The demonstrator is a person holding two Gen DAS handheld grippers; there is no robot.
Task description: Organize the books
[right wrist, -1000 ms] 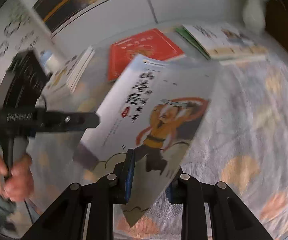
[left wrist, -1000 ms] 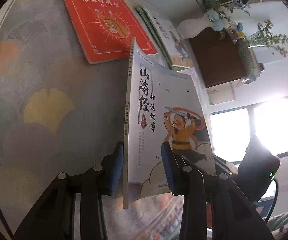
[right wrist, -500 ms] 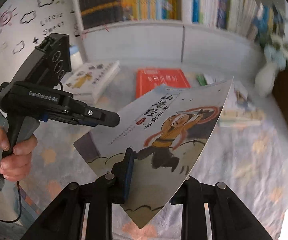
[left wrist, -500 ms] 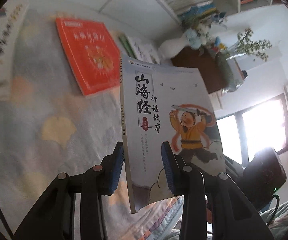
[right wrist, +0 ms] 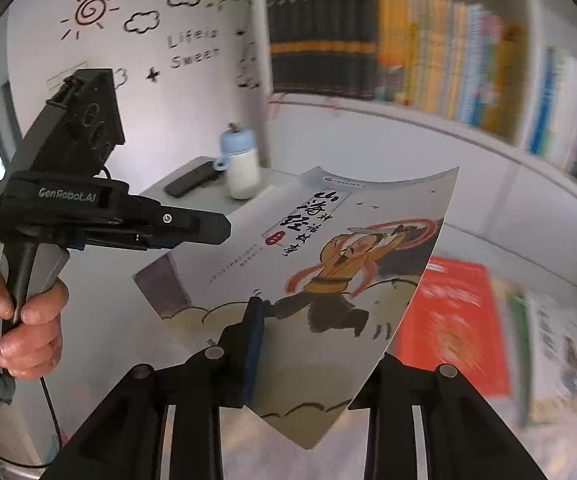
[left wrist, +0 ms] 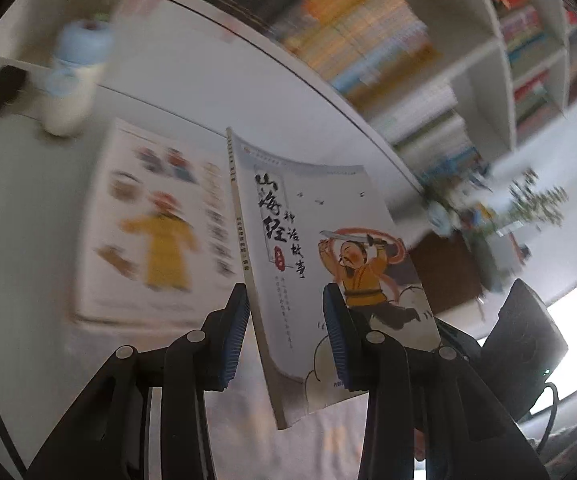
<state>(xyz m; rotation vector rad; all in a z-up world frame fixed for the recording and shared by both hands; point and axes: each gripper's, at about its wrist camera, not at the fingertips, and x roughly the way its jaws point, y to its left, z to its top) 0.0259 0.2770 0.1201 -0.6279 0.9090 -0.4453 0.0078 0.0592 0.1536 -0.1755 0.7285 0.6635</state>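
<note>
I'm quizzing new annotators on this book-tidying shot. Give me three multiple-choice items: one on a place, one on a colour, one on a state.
1. Where does the bottle stand?
A. on the small grey table
B. on the bookshelf
C. on the red book

2. What colour is the tunic of the figure on the lifted book?
A. blue
B. orange
C. green

3. The lifted book is:
A. open at the middle
B. torn in half
C. closed

Key: 1 A, its base rests on the tabletop by the wall. 2 B, the sword-swinging figure wears orange. 3 C, the whole front cover shows and no inner pages.
</note>
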